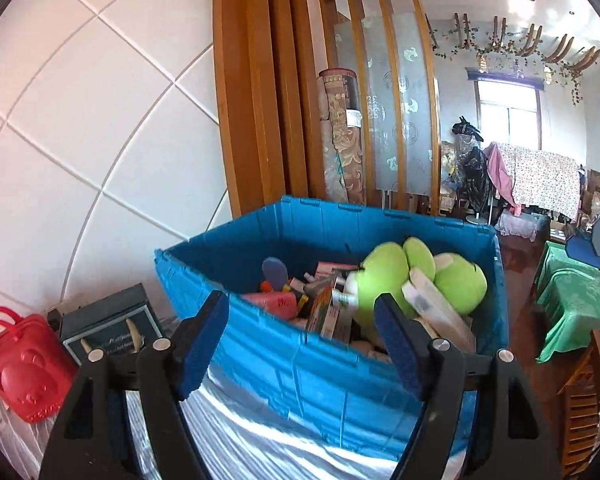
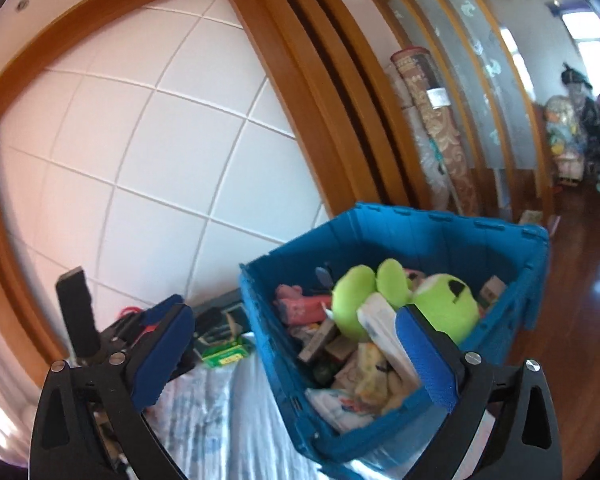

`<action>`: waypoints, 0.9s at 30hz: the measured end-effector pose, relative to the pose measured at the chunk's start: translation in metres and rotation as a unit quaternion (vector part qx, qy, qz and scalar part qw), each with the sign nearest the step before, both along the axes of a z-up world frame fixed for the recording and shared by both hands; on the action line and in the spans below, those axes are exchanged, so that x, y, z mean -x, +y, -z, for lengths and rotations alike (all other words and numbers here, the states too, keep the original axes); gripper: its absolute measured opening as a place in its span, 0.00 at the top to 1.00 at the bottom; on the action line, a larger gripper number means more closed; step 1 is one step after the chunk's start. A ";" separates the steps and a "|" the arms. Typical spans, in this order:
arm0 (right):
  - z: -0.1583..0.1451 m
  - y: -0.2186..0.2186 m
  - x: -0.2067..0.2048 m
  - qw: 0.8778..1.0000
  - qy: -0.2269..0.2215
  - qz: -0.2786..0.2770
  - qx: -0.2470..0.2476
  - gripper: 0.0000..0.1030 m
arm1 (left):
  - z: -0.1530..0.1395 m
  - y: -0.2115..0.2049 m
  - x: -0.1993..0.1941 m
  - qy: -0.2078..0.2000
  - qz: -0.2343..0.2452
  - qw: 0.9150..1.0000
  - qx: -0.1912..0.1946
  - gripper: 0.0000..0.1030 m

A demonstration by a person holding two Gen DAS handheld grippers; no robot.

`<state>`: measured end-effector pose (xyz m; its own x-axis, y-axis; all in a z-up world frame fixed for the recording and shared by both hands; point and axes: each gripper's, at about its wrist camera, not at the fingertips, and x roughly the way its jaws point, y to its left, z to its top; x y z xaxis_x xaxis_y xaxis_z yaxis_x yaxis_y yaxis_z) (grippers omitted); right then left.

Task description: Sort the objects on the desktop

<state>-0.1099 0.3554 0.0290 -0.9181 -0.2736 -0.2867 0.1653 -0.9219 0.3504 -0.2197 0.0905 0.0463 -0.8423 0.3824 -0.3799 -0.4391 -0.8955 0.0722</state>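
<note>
We hold our left gripper (image 1: 300, 344) and right gripper (image 2: 296, 356) wide apart, gripping nothing. Before us stands the blue crate (image 1: 284, 364), a green plush toy (image 1: 384, 280) lying atop its clutter.

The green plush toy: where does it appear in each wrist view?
Left wrist: the plush lies in the right half of the blue bin, right of centre.
Right wrist: the plush is at centre-right, in the same bin.
Shared landmark: the rolled carpet behind the bin.
</note>
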 end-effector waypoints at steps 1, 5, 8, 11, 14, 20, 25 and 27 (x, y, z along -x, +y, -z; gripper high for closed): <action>0.008 -0.010 -0.012 1.000 -0.007 0.022 -0.017 0.00 | 0.009 -0.009 -0.014 -0.003 -0.005 1.000 0.002 0.27; 0.047 -0.051 -0.052 0.994 -0.053 0.083 -0.054 0.00 | 0.034 -0.043 -0.059 -0.020 -0.021 0.999 0.024 0.27; 0.077 -0.076 -0.072 0.988 -0.105 0.090 -0.062 0.00 | 0.047 -0.069 -0.087 -0.028 -0.032 0.999 0.031 0.27; 0.101 -0.101 -0.094 0.977 -0.147 0.114 -0.103 0.00 | 0.056 -0.086 -0.113 -0.023 -0.044 0.998 0.041 0.27; 0.116 -0.117 -0.117 0.971 -0.160 0.128 -0.125 0.00 | 0.064 -0.092 -0.131 -0.021 -0.059 0.996 0.058 0.27; 0.119 -0.130 -0.139 0.966 -0.152 0.139 -0.158 0.00 | 0.074 -0.096 -0.153 -0.026 -0.060 0.996 0.063 0.27; 0.110 -0.134 -0.148 0.967 -0.134 0.142 -0.167 0.00 | 0.069 -0.082 -0.169 0.006 -0.055 0.995 0.080 0.27; 0.108 -0.131 -0.148 0.966 -0.133 0.145 -0.169 0.00 | 0.066 -0.079 -0.174 0.011 -0.044 0.996 0.074 0.27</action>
